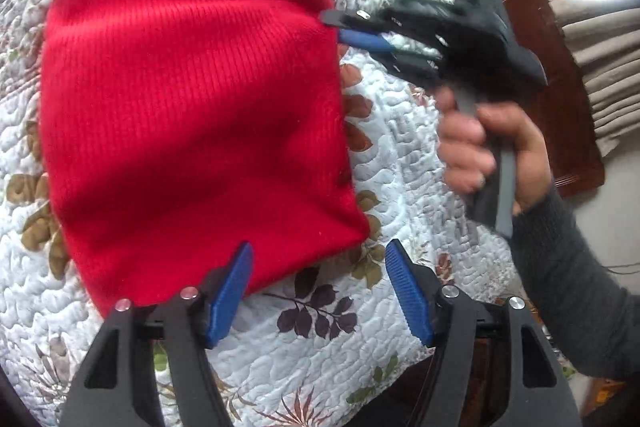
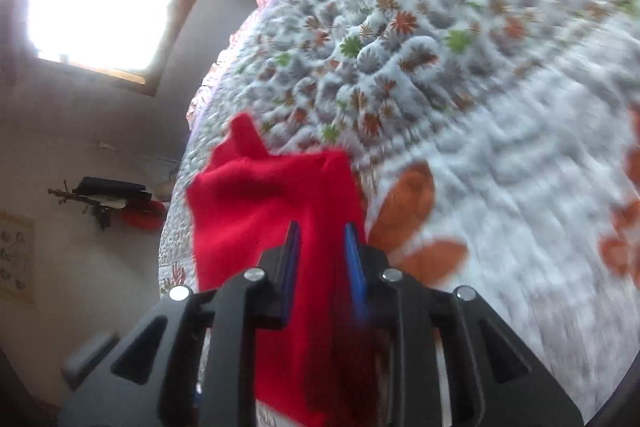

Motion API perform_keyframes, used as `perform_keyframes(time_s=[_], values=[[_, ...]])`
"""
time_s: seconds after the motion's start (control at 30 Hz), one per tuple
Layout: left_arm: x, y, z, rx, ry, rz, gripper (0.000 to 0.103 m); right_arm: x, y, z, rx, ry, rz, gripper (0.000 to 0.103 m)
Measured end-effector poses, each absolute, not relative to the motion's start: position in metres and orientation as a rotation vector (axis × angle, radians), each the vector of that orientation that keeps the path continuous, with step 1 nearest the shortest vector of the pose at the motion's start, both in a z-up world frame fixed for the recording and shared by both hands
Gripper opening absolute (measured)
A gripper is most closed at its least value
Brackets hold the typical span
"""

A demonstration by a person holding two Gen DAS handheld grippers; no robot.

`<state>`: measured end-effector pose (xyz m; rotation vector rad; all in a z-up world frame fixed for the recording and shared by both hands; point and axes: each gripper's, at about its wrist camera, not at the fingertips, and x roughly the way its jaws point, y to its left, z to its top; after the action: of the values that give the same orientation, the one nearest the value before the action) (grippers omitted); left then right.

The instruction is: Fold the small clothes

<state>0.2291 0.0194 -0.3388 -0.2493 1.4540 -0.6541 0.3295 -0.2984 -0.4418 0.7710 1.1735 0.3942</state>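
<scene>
Garment: the red knit garment (image 1: 192, 115) is lying over the quilted bed cover (image 1: 400, 163), filling the upper left and centre of the left wrist view, its ribbed face up and its lower corner reaching toward the bottom centre.

Edge in hand: the right gripper (image 1: 340, 27) is pinching the garment's right edge in the upper right of that view; in the right wrist view the red cloth is running straight between the two blue pads (image 2: 354, 259), so the jaws are clamped on the fabric.

Free tool: the left gripper (image 1: 320, 291) is hovering at the bottom of its frame with its jaws spread wide, one pad just over the garment's lower corner, gripping nothing.

Hand: a person's hand (image 1: 492, 155) in a dark sleeve is squeezing the right gripper's handle at the right of the frame.

Step, as I judge it: the right side is being lifted to carry it across toward the left.

Doing it well: the carried edge is best kept low and taut, travelling parallel to the ribs, so the fold lands square.

Helper's job: the open jaws are well placed for pinning or taking the lower corner, so the knit is not dragging along the quilt.

Watch for: the soft knit is likely to stretch and bunch if pulled hard.
</scene>
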Motion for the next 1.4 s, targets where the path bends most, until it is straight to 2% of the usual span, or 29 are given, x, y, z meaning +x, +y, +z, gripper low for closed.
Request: perform_keyframes(time_s=[0.13, 0.2, 0.27, 0.3, 0.33, 0.47, 0.63, 0.73, 0.87, 0.93, 0.97, 1.0, 1.03, 1.2, 1.33, 1.4], values=[[0.228, 0.033, -0.337, -0.278, 1.453, -0.637, 0.068, 0.281, -0.295, -0.440, 0.798, 1.235, 0.434, 0.025], [0.227, 0.039, -0.339, -0.291, 1.455, -0.626, 0.068, 0.272, -0.292, -0.445, 0.800, 1.266, 0.446, 0.037], [0.227, 0.044, -0.339, -0.300, 1.461, -0.613, 0.068, 0.266, -0.282, -0.455, 0.804, 1.298, 0.459, 0.037], [0.228, 0.044, -0.342, -0.300, 1.461, -0.607, 0.068, 0.266, -0.278, -0.462, 0.819, 1.313, 0.470, 0.019], [0.228, 0.045, -0.344, -0.303, 1.465, -0.602, 0.068, 0.269, -0.278, -0.466, 0.820, 1.317, 0.456, 0.007], [0.225, 0.055, -0.342, -0.302, 1.459, -0.576, 0.068, 0.258, -0.296, -0.487, 0.919, 1.336, 0.393, 0.008], [0.223, 0.066, -0.335, -0.328, 1.426, -0.537, 0.069, 0.249, -0.297, -0.459, 0.916, 1.286, 0.437, 0.020], [0.223, 0.074, -0.338, -0.362, 1.411, -0.522, 0.070, 0.233, -0.306, -0.451, 0.861, 1.294, 0.429, 0.021], [0.222, 0.079, -0.352, -0.368, 1.417, -0.502, 0.070, 0.215, -0.297, -0.452, 0.803, 1.336, 0.454, 0.047], [0.220, 0.080, -0.360, -0.355, 1.430, -0.492, 0.070, 0.211, -0.287, -0.454, 0.765, 1.352, 0.459, 0.051], [0.220, 0.081, -0.363, -0.357, 1.433, -0.491, 0.070, 0.210, -0.286, -0.456, 0.759, 1.358, 0.463, 0.046], [0.219, 0.082, -0.366, -0.354, 1.436, -0.489, 0.070, 0.210, -0.282, -0.460, 0.760, 1.364, 0.467, 0.023], [0.218, 0.083, -0.369, -0.344, 1.439, -0.485, 0.070, 0.215, -0.277, -0.467, 0.778, 1.380, 0.465, 0.008], [0.214, 0.088, -0.380, -0.304, 1.460, -0.455, 0.070, 0.207, -0.289, -0.493, 0.866, 1.415, 0.398, 0.006], [0.212, 0.088, -0.384, -0.277, 1.464, -0.466, 0.070, 0.209, -0.277, -0.487, 0.832, 1.414, 0.396, 0.006], [0.212, 0.086, -0.384, -0.265, 1.462, -0.473, 0.070, 0.212, -0.268, -0.477, 0.791, 1.408, 0.399, 0.012]])
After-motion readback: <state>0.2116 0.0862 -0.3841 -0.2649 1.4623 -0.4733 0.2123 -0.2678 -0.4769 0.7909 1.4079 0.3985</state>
